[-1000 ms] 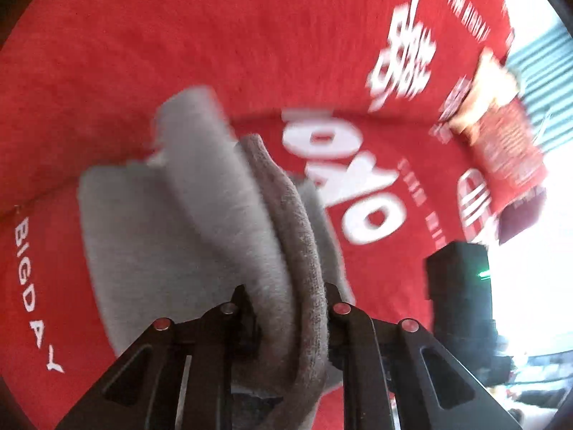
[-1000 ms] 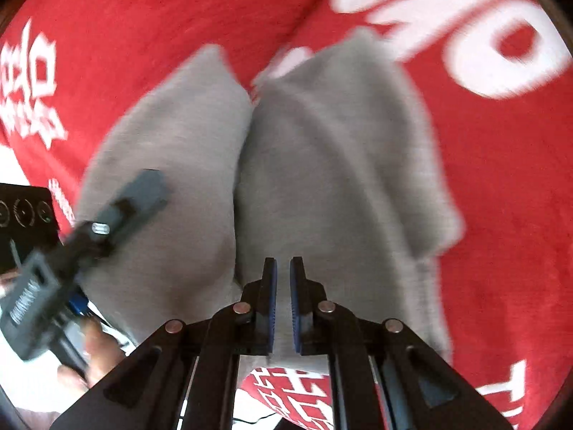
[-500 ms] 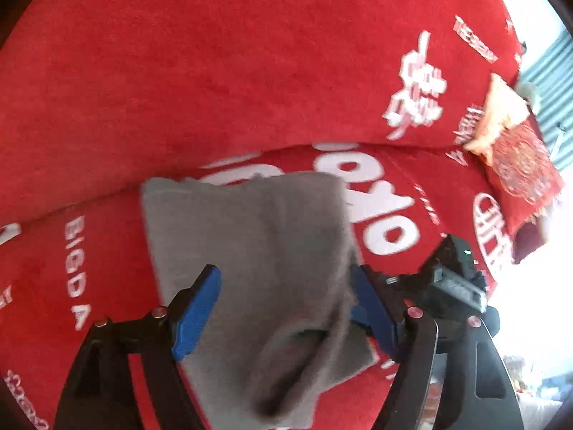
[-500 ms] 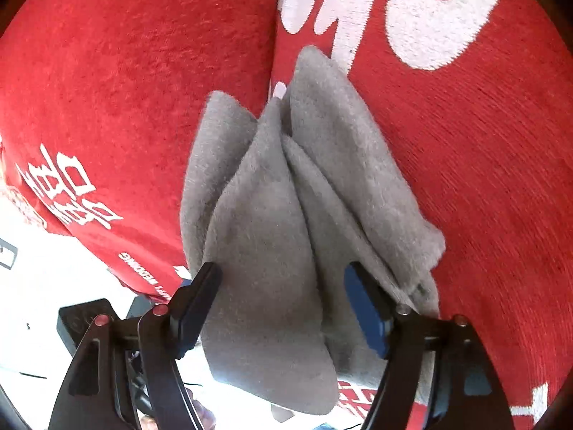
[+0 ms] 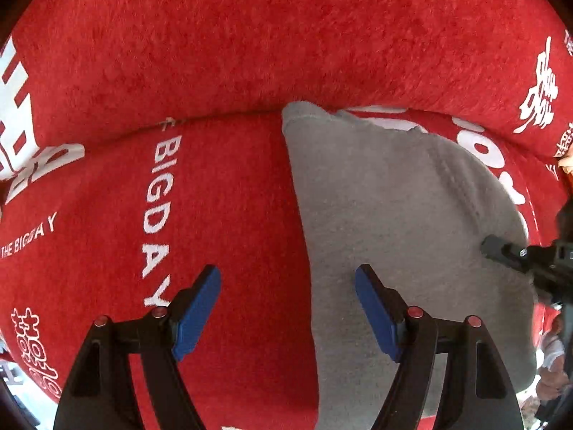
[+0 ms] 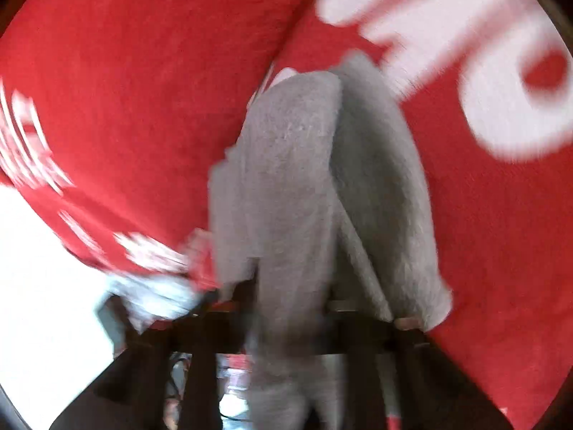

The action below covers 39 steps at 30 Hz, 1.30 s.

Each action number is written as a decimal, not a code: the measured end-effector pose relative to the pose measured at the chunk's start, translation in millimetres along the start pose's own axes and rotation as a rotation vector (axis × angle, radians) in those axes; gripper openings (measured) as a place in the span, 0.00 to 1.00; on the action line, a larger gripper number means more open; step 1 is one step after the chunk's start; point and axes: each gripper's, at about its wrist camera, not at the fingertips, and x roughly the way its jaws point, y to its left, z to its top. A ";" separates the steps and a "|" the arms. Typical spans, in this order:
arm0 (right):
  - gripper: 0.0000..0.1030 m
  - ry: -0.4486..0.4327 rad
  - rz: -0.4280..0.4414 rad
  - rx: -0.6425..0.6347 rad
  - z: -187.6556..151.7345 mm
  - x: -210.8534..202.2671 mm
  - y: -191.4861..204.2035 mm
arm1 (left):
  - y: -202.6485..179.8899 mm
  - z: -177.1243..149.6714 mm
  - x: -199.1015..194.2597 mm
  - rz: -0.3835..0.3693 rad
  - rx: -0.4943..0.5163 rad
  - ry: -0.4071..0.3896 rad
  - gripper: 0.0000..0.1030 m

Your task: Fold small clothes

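Grey garment (image 6: 308,186) pinched by right gripper (image 6: 290,308), red cloth (image 5: 222,53)

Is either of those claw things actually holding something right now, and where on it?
The right gripper has just closed on the grey garment, pinching its bunched near end. The left gripper is open and holds nothing.

This looks like a home, probably a bedroom or sitting room: nearly everything in view is a plush red blanket (image 5: 222,186) printed with white "THE BIG DAY" lettering (image 5: 157,215) and Chinese wedding characters. Beyond the blanket's edge there is only glaring white light.
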 end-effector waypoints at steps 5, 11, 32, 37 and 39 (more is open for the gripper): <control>0.16 -0.027 -0.124 -0.107 4.0 -12.1 7.9 | -20.3 -3.1 10.2 0.006 0.062 -0.018 0.78; 0.36 -0.053 -0.238 -0.021 -6.5 -21.6 -20.2 | -17.9 -3.8 10.9 -0.001 0.065 0.004 0.78; 0.15 -0.079 -0.407 -0.096 -94.4 -31.2 -2.5 | -38.9 -62.0 18.9 0.007 0.255 0.172 0.78; 0.00 -0.154 -0.274 0.130 -99.4 -45.9 -52.2 | -42.5 -60.7 21.7 0.007 0.296 0.187 0.78; 0.00 -0.165 -0.275 0.151 -103.5 -50.2 -57.0 | -43.3 -60.3 22.1 0.007 0.303 0.190 0.78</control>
